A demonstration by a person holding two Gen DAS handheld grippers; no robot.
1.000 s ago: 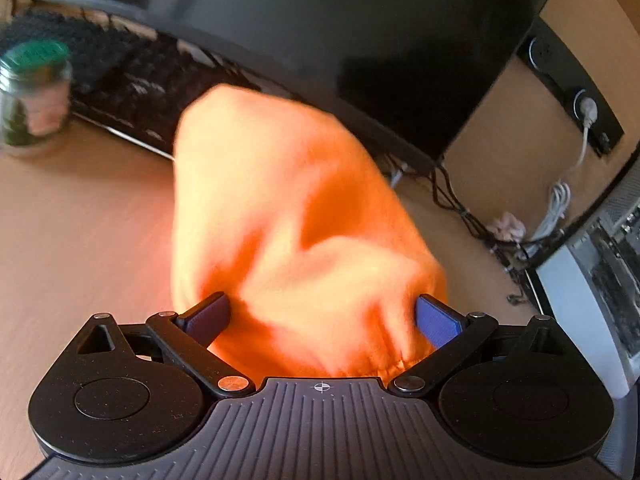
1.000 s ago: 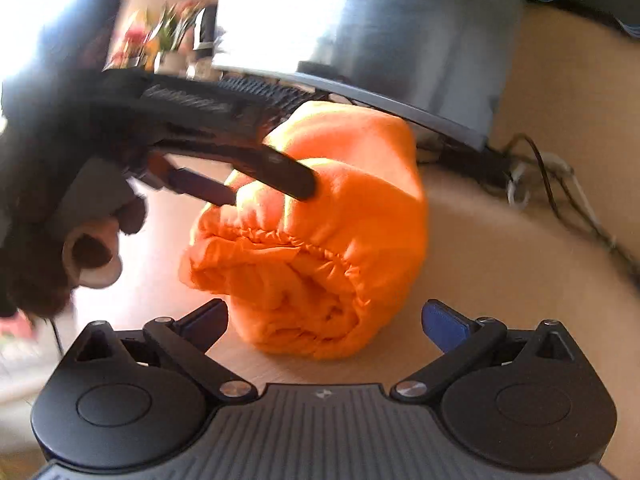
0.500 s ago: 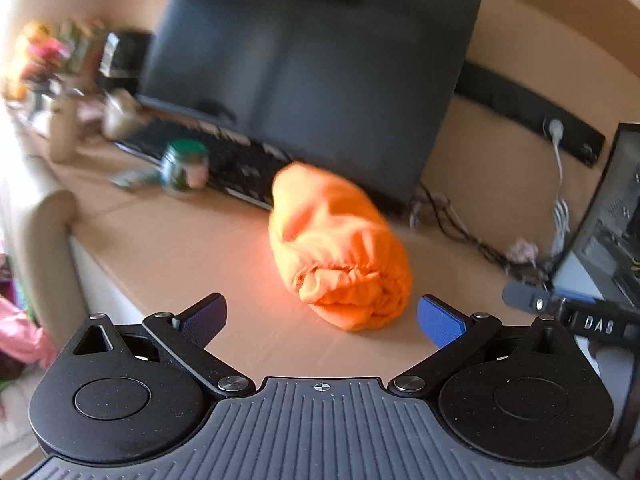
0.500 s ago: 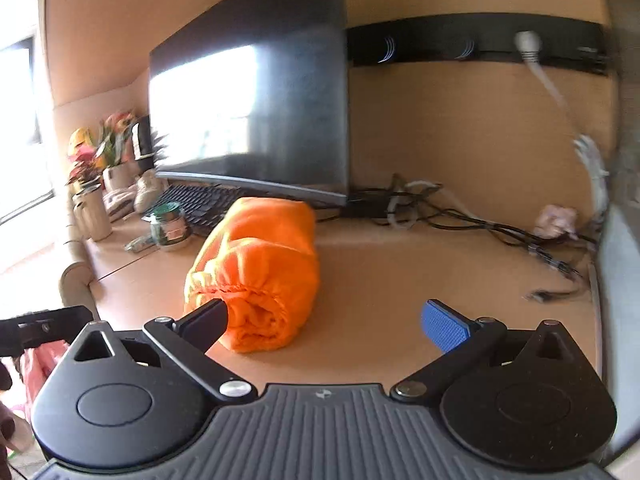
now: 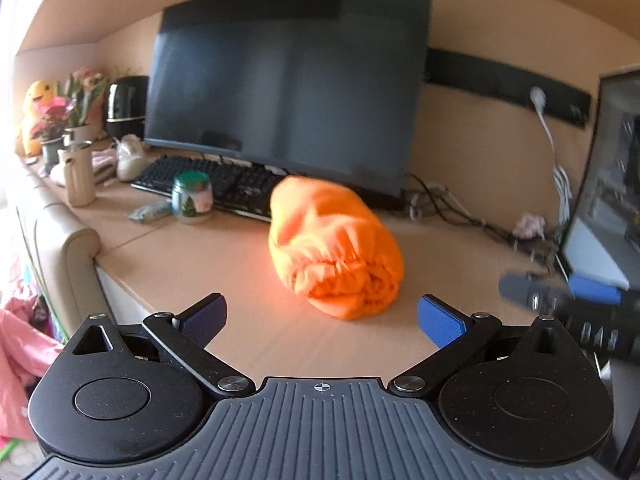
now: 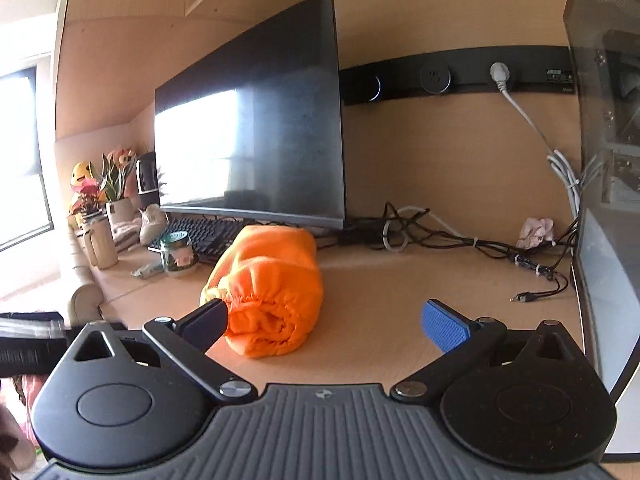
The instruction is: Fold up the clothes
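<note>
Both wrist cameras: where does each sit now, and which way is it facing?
Left wrist: behind the open left gripper, facing the rolled orange garment and monitor; the right gripper shows blurred at the right edge.
Right wrist: behind the open right gripper, garment left of centre; the left gripper's body shows at the left edge.
Shared: garment, monitor, keyboard, jar.

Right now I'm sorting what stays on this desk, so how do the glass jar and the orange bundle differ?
The glass jar stands upright beside the keyboard; the orange bundle lies on its side, nearer the open left gripper. The jar is rigid, see-through and green-lidded; the bundle is soft, opaque, rolled cloth with a gathered hem. The bundle is clearly bulkier than the jar. Both rest untouched on the wooden desk.
</note>
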